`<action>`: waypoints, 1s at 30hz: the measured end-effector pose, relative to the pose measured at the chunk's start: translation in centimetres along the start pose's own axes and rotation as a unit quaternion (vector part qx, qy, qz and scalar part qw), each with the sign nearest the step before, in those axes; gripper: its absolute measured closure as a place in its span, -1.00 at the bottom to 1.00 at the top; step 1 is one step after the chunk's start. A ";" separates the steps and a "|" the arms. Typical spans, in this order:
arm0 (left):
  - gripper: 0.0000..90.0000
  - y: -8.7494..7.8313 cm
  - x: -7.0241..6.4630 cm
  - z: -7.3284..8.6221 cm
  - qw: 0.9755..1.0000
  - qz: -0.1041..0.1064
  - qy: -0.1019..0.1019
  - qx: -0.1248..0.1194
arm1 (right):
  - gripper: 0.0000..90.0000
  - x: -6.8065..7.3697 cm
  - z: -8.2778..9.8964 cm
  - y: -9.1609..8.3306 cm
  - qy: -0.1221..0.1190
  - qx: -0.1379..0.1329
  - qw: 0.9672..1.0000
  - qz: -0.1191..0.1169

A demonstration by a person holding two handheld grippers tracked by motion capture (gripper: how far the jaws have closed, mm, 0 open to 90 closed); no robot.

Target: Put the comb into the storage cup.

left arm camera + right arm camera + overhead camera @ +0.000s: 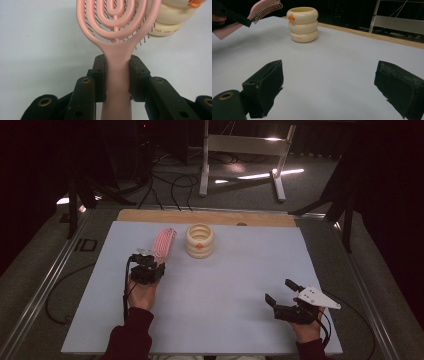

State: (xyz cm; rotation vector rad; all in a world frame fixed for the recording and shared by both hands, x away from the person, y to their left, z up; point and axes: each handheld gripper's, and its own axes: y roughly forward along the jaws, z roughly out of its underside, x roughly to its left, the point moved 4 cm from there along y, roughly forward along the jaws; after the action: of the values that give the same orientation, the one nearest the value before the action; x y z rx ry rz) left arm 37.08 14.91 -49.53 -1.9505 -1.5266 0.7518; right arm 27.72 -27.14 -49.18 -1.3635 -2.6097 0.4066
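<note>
The pink hairbrush (117, 30) in my left gripper (117, 77) has a head made of nested open loops around a central rib, with thin dark bristles ending in pale tips showing through the gaps. My left jaws are closed on its smooth handle, one pad pressed on each side just below where the head widens. In the high view the hairbrush (164, 242) sits at the far left of the pale table (240, 285), its head just beside a cream container (199, 240) built like three stacked rings, with a small orange mark on its side.

The top of the brush head is cut off in my left gripper view, as is most of the container; the small printed text on its lowest ring is only partly legible. From my right gripper view the hairbrush (265, 8) appears lifted off the table with bristles facing down, its handle hidden behind my left gripper.

Its long axis runs from my left hand (142, 292) away toward the far side, head pointing far and slightly right.

My right gripper (282, 292) rests at the near right of the table, jaws spread wide and holding nothing.
</note>
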 end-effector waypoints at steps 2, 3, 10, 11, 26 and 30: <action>0.58 -0.2 0.0 0.0 1.000 0.003 0.002 -0.004 | -0.80 0.0 0.0 0.0 -0.001 0.000 1.000 0.000; 0.58 -0.2 0.0 0.0 1.000 0.005 0.001 -0.004 | -0.80 0.0 0.0 0.0 0.000 0.001 1.000 0.000; 0.58 -0.7 0.2 0.2 1.000 0.016 0.015 -0.013 | -0.80 0.0 0.1 0.1 -0.001 0.002 1.000 0.000; 0.58 -0.8 0.2 0.2 1.000 0.017 0.017 -0.015 | -0.80 0.0 0.1 0.1 -0.001 0.003 1.000 0.001; 0.58 -2.1 0.4 0.5 0.998 0.023 0.043 -0.048 | -0.80 0.1 0.1 0.2 -0.003 0.005 1.000 -0.002; 0.58 -2.3 0.4 0.6 0.997 0.020 0.049 -0.051 | -0.80 0.2 0.1 0.2 -0.002 0.005 1.000 -0.003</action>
State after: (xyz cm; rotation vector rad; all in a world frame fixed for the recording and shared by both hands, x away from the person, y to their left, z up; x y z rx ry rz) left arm 35.17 15.81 -48.31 -2.0661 -1.4985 0.5956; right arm 27.76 -26.89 -49.38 -1.3530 -2.6109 0.4230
